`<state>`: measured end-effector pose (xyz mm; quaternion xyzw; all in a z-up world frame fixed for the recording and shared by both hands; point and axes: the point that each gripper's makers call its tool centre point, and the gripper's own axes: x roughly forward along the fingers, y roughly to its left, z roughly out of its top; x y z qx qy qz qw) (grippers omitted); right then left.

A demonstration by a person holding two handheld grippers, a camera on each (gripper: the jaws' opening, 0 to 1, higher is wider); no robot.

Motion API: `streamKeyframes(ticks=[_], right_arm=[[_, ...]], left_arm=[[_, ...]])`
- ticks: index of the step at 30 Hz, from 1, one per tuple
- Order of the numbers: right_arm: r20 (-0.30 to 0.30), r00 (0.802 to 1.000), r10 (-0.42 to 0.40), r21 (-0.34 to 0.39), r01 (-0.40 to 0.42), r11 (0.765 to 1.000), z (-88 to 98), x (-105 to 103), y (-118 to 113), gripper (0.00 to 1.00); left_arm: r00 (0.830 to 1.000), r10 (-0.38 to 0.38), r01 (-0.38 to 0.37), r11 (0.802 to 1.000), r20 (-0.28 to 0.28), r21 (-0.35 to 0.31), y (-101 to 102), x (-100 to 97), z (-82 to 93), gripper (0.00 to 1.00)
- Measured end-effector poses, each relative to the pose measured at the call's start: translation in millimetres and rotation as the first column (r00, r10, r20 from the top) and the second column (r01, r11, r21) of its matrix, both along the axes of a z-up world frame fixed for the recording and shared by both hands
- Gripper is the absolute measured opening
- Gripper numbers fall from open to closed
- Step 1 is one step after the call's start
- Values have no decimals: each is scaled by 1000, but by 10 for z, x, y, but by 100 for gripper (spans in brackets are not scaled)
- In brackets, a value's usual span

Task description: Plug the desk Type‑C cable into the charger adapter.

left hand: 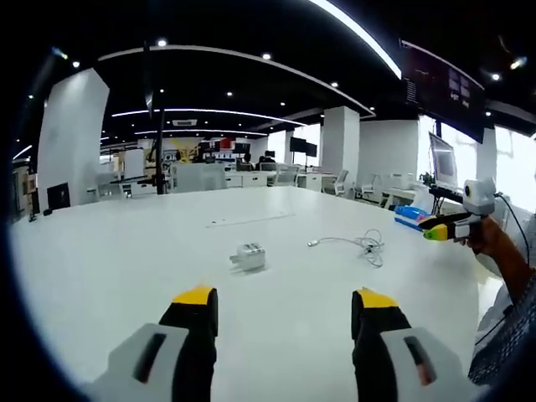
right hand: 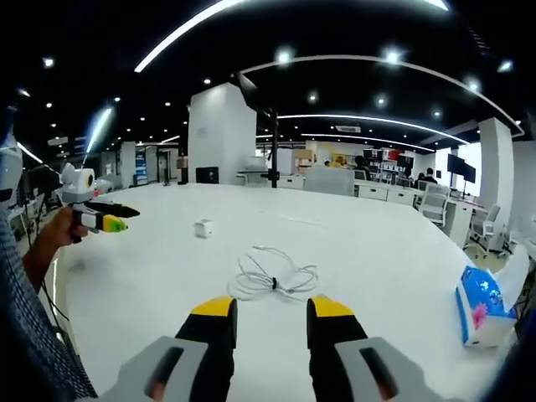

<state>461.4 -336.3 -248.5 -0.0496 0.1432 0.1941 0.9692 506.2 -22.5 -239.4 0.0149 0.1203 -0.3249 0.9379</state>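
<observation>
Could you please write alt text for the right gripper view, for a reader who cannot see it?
The right tongs, open and empty, point at a coiled white cable on a white table. A small white charger sits farther back, the left tongs hover at left, and a blue pack lies at right.

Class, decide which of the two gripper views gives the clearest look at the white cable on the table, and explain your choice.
The right gripper view shows it best: the cable lies coiled just beyond that gripper's open jaws, its loops and plug end distinct. In the left gripper view the cable is smaller and farther off, to the right of the charger adapter, with its coil bunched.
</observation>
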Motion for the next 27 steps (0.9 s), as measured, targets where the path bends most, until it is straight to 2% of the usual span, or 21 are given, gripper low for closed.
streamKeyframes(ticks=[1, 6, 7, 17, 24, 27], right_arm=[[1, 1000, 6, 2, -6, 1000, 10, 28, 15, 37], [10, 1000, 25, 3, -25, 1000, 53, 102, 44, 37], [12, 1000, 28, 24, -28, 999, 80, 149, 51, 37], [-8, 1000, 7, -3, -7, 1000, 21, 356, 37, 37], [-13, 1000, -1, -7, 1, 1000, 13, 379, 6, 36], [-5, 1000, 1, -4, -1, 1000, 42, 393, -15, 34]], left_arm=[[1000, 2, -2, 1000, 15, 4, -5, 20, 37, 65], [1000, 5, -5, 1000, 20, 7, -6, 67, 60, 65], [1000, 9, -9, 1000, 16, 11, 5, 104, 52, 65], [999, 33, -33, 999, -5, 27, 55, 319, -9, 65], [1000, 19, -19, 999, -2, 36, 20, 340, -3, 65], [1000, 22, -22, 1000, -3, 15, 3, 350, 11, 65]])
